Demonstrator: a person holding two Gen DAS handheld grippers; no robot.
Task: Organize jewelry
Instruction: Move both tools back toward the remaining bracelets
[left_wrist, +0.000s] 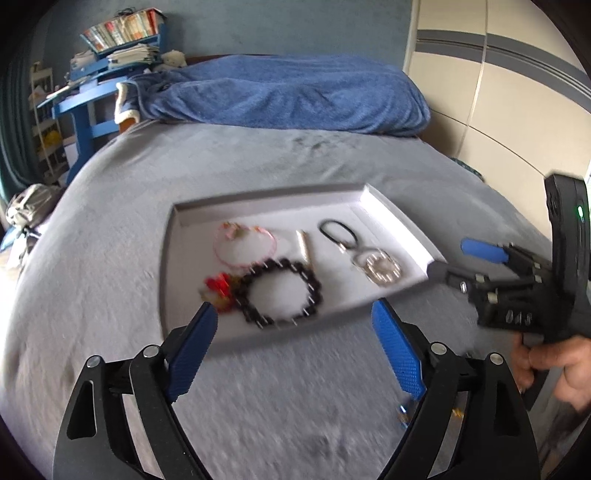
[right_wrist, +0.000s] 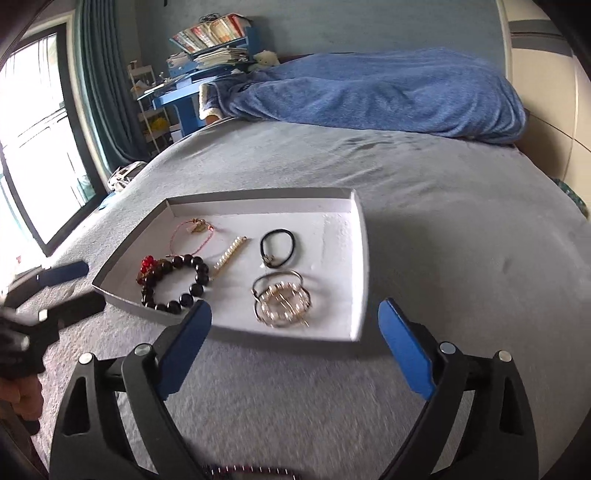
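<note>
Both grippers hang over the grey bed cover (right_wrist: 424, 206), and both have their jaws spread wide with nothing between them. No earlier view is given, so only this wide stance can be told.

Just ahead of the right gripper (right_wrist: 295, 314) lies the white tray (right_wrist: 360, 258) with the jewelry. Nearest to its left finger is the dark bead bracelet (right_wrist: 175, 284) with a red charm (right_wrist: 147, 263). Straight ahead lie the gold and silver hoops (right_wrist: 281, 301), touching each other. Beyond them is the black hair tie (right_wrist: 277, 246), and to its left the pearl clip (right_wrist: 229, 255). Farthest away is the thin pink string bracelet (right_wrist: 192, 232).

The left gripper (left_wrist: 295, 317) is also near the front edge of the tray, with the bead bracelet just ahead between its fingertips. To its right a hand (left_wrist: 561, 365) holds the other gripper beside the tray corner.
</note>
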